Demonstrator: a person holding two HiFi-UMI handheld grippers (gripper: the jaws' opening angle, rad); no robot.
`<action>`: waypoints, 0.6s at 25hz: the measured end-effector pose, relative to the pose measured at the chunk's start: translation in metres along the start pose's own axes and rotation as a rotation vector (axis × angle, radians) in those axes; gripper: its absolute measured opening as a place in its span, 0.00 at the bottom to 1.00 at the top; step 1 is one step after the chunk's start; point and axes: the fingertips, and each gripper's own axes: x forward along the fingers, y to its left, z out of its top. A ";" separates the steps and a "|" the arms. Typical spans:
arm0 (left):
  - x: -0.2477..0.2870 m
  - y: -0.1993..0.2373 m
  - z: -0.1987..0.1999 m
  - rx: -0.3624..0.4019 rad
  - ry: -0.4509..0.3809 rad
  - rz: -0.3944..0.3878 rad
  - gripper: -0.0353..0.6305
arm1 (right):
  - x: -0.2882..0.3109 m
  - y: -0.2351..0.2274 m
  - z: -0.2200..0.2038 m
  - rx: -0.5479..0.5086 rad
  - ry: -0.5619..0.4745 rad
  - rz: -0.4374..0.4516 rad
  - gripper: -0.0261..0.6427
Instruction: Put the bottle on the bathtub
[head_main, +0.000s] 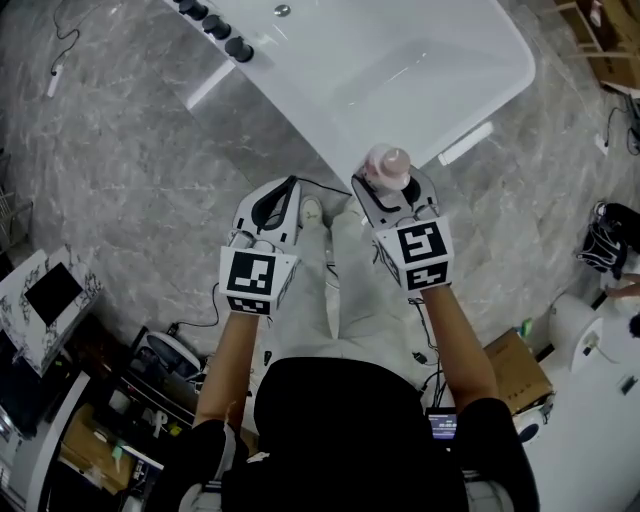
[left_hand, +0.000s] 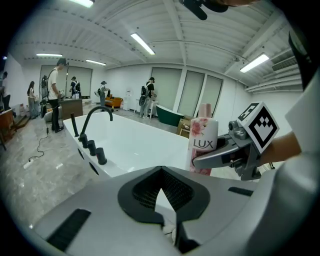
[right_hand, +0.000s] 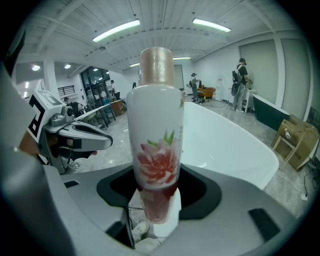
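A white bottle with a pink flower print and a rose-gold cap stands upright between the jaws of my right gripper, which is shut on it. It hangs just off the near edge of the white bathtub. The left gripper view shows the same bottle beside the tub; in the right gripper view the bottle fills the middle. My left gripper is level with the right one, to its left over the grey floor, shut with nothing in it.
Black taps and a curved spout line the tub's left rim. The floor is grey marble with a cable. A cardboard box sits at the right. Several people stand far behind.
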 end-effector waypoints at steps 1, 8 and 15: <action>0.000 0.002 -0.008 -0.007 0.011 0.006 0.07 | 0.004 0.001 -0.005 -0.004 0.006 0.002 0.41; 0.014 0.005 -0.049 -0.042 0.062 0.007 0.07 | 0.029 -0.003 -0.040 0.000 0.045 0.014 0.41; 0.018 0.004 -0.069 -0.042 0.080 0.007 0.07 | 0.054 -0.002 -0.069 0.017 0.065 0.013 0.41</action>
